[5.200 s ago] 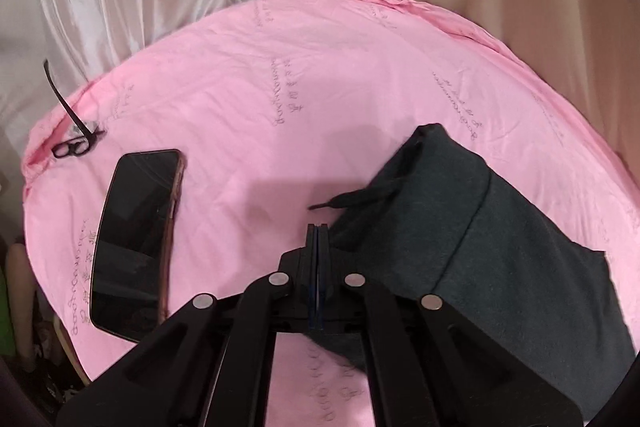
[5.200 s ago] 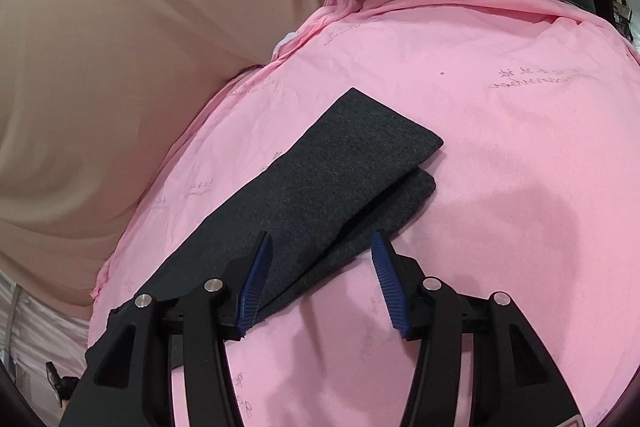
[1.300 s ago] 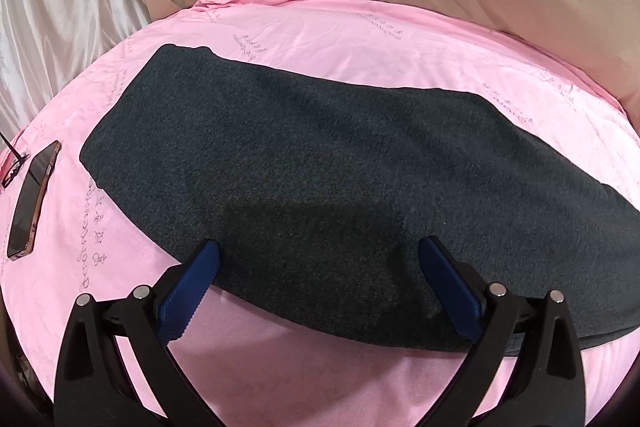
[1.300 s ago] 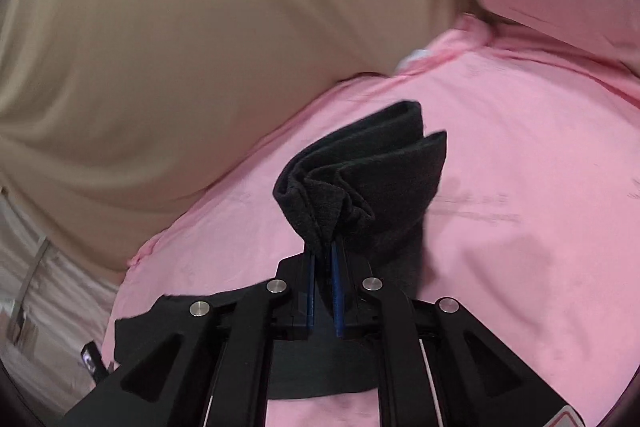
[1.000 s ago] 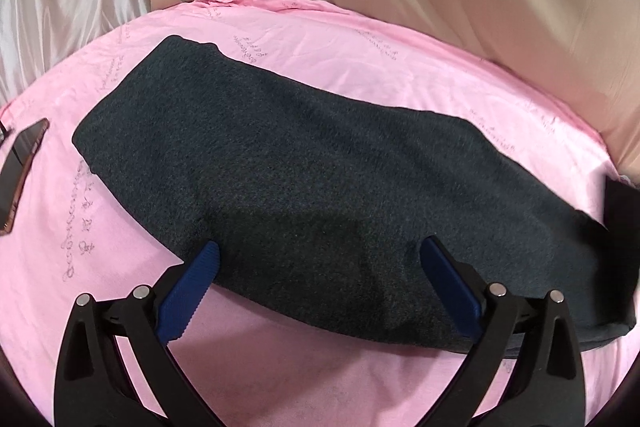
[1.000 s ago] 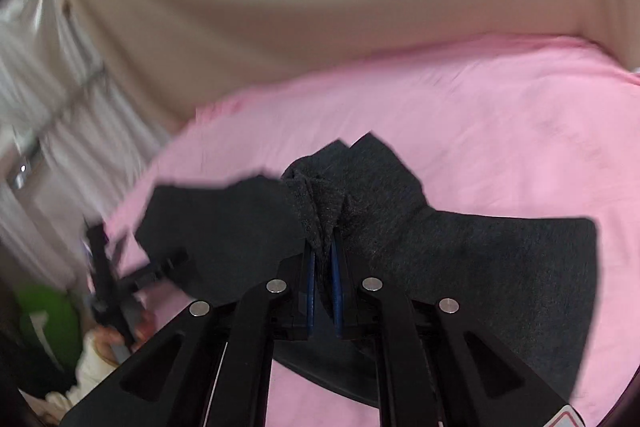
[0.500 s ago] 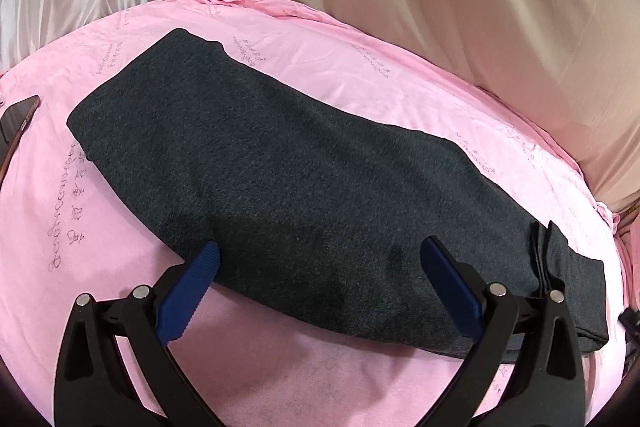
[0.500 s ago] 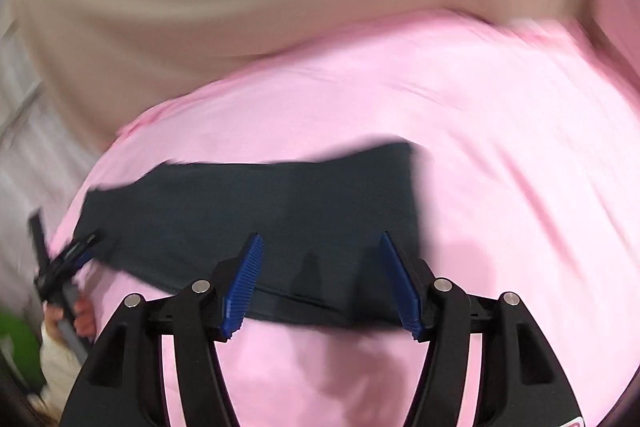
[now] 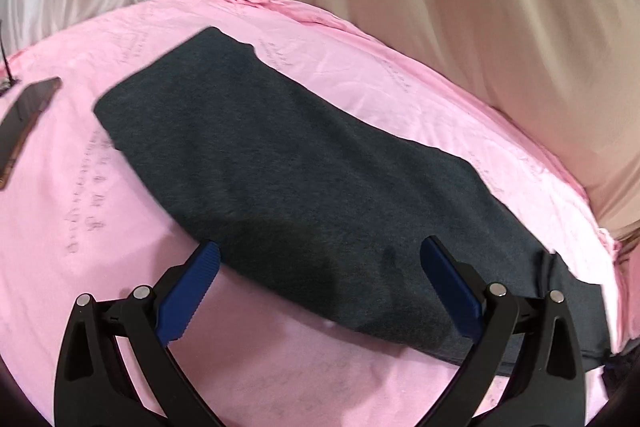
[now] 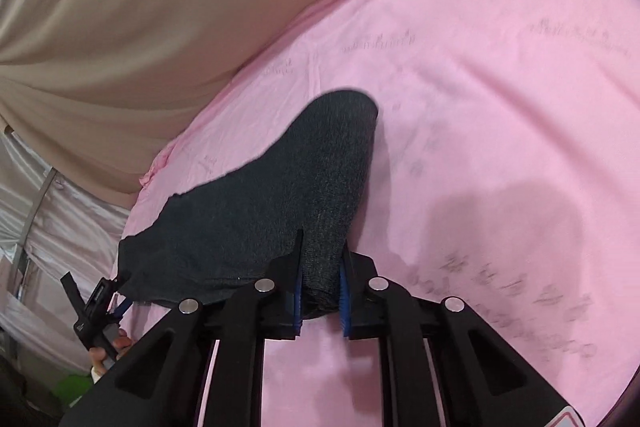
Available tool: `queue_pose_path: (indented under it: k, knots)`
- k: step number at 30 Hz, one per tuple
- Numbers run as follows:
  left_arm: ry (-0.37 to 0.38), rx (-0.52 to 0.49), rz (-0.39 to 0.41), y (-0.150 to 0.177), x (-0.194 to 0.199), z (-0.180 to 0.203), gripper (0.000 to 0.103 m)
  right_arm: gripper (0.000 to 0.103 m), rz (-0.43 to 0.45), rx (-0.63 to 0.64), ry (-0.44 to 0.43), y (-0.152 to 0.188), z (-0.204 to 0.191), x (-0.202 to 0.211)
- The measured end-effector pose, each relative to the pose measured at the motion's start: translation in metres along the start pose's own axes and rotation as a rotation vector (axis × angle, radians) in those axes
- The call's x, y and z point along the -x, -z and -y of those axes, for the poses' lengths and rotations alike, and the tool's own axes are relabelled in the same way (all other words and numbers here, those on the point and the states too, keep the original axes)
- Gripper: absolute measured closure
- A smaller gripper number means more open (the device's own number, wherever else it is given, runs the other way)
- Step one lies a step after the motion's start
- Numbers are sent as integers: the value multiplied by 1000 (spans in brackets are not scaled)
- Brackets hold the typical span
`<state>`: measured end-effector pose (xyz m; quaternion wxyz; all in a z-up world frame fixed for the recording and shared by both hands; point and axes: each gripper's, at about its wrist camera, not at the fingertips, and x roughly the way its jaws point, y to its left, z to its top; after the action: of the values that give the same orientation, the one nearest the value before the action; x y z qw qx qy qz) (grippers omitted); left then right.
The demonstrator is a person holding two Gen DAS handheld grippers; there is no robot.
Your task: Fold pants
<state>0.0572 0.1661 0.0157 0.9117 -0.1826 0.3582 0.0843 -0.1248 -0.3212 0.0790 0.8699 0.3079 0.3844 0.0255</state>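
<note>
The right tongs point(image 10: 320, 291) are pinching the pants point(image 9: 304, 179); the left tongs point(image 9: 320, 291) are hovering wide open just before them.

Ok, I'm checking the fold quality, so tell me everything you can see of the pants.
The pants are dark charcoal, a soft knit-looking fabric, folded into one long band lying flat and diagonally on the pink sheet. One end is lifted, pinched in the right gripper. The left gripper hangs open over the near edge, seemingly without touching it. No waistband or drawstring shows.
</note>
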Motion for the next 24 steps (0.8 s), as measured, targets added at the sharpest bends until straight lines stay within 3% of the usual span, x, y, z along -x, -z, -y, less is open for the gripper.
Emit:
queue_pose_path:
  k: [4,11,14,16,17,19,21,22,24]
  knots:
    - [-11,-4,-4,4,11,0,5,93,17,49,59,-8,3,8]
    - [-9,-72,-15,13,26,6,5,91,42,37,204,-9,51,44]
    - [-8,-89,-30,18,21,9,5,74,60,108,430,0,44,50]
    - [-16,-91,-56,21,15,11,5,68,135,159,373,5,16,63]
    - [-19,-91,-60,21,13,12,5,61,155,203,323,8,-4,61]
    - [-12,-77,-54,21,13,12,5,55,82,327,195,17,-49,36]
    - [-5,-71,-58,22,12,11,5,55,-18,435,125,28,-88,-3]
    - [-5,-72,-62,22,12,10,5,56,-64,490,96,35,-105,-25]
    - [-6,-64,-58,23,13,7,5,58,-124,569,116,45,-125,-60]
